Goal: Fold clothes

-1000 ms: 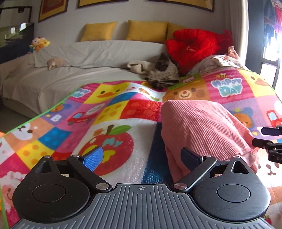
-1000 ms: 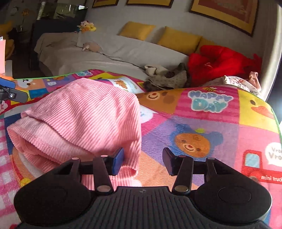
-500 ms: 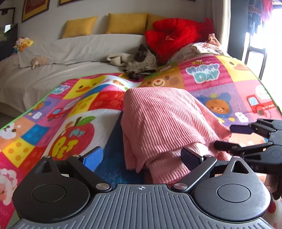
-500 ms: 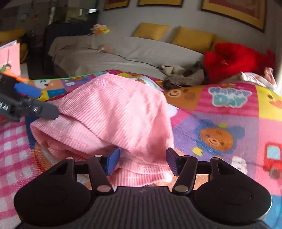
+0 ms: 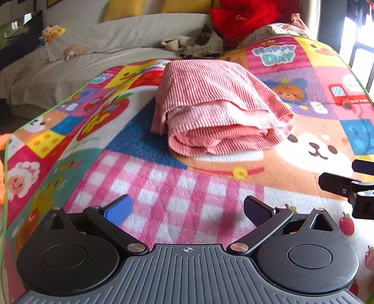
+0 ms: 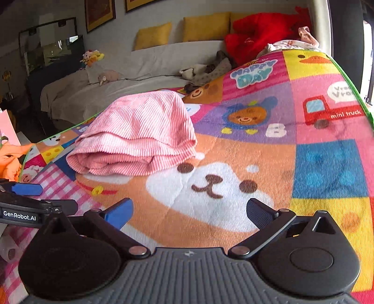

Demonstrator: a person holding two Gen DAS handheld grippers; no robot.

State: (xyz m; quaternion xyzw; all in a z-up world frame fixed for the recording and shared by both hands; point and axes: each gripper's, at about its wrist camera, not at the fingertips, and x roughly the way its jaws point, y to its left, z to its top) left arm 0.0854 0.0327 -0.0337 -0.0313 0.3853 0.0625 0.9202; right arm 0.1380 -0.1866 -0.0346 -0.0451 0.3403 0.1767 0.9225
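Observation:
A pink ribbed garment (image 5: 217, 105) lies folded in a thick bundle on the colourful cartoon play mat (image 5: 145, 187); the right wrist view shows the pink garment (image 6: 138, 133) at centre left. My left gripper (image 5: 187, 209) hovers over the mat well short of the bundle, open, nothing between its fingers. My right gripper (image 6: 189, 211) is likewise open and empty, back from the garment over the mat's bear face. Each gripper's tips show at the edge of the other's view: right gripper (image 5: 346, 180), left gripper (image 6: 35, 196).
Behind the mat is a grey-covered sofa (image 5: 116, 46) with yellow cushions (image 6: 152, 36), a red plush heap (image 5: 245, 16), crumpled clothes (image 5: 196, 44) and small toys (image 5: 50, 32). Orange cloth (image 6: 9, 159) lies off the mat's left edge.
Both grippers have pulled back from the pink garment, which lay right at their fingers before. The bundle stays folded on the mat, farther away in both views.

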